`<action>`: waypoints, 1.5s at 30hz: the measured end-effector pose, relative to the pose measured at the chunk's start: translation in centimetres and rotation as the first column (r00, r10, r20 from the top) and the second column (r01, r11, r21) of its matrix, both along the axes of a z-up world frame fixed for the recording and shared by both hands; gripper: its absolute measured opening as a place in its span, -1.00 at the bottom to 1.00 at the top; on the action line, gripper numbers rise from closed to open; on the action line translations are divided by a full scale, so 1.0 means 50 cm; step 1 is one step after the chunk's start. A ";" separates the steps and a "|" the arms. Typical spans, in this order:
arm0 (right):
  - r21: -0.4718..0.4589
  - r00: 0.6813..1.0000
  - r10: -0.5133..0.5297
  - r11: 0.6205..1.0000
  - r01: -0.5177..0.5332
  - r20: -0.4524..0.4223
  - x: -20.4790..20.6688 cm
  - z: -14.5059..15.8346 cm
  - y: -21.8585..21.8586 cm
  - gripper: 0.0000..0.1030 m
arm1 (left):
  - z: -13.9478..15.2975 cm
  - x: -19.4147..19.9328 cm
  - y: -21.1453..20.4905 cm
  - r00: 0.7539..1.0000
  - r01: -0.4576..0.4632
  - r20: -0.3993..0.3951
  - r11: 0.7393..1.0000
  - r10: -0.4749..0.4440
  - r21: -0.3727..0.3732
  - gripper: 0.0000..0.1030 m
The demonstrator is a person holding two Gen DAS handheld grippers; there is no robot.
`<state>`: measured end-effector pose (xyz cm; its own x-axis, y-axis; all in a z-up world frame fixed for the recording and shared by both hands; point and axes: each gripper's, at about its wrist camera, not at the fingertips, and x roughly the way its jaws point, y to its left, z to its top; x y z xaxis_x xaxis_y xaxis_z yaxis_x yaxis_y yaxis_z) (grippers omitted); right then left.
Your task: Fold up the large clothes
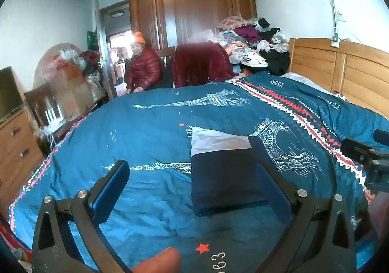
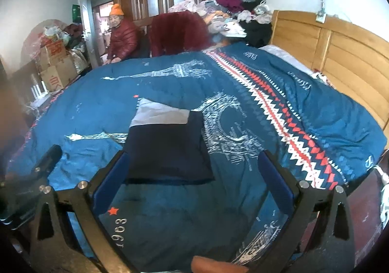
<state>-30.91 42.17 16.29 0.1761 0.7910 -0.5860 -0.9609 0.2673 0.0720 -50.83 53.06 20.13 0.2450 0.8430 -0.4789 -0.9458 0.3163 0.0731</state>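
A folded garment (image 1: 218, 175), navy with a white band at its far end, lies flat on the blue printed bedspread (image 1: 150, 122). My left gripper (image 1: 192, 166) hovers open just above the bed; the garment's near part lies between its blue pads, nearer the right one, and nothing is held. In the right wrist view the same garment (image 2: 167, 151) lies ahead between the spread fingers of my right gripper (image 2: 193, 154), also open and empty. Each gripper shows at the edge of the other's view: the right gripper (image 1: 364, 156) and the left gripper (image 2: 43, 163).
A person (image 1: 143, 66) in an orange hat and red jacket sits beyond the bed's far side. A maroon garment drapes a chair (image 1: 201, 64), with a heap of clothes (image 1: 255, 39) behind. A wooden headboard (image 1: 340, 71) is at right, a dresser (image 1: 17, 146) at left.
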 end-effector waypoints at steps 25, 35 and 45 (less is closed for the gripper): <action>-0.029 1.000 0.012 1.000 -0.011 0.007 -0.002 -0.010 0.003 1.00 | -0.023 0.000 0.019 1.000 -0.019 -0.022 0.998 0.018 -0.064 1.00; -0.029 1.000 0.011 1.000 -0.011 0.005 -0.002 -0.009 0.004 1.00 | -0.024 -0.002 0.020 0.999 -0.030 -0.025 0.997 0.028 -0.069 1.00; -0.032 1.000 0.011 0.999 -0.011 0.005 -0.004 -0.011 0.003 1.00 | -0.025 0.000 0.020 0.999 -0.030 -0.026 0.997 0.028 -0.069 1.00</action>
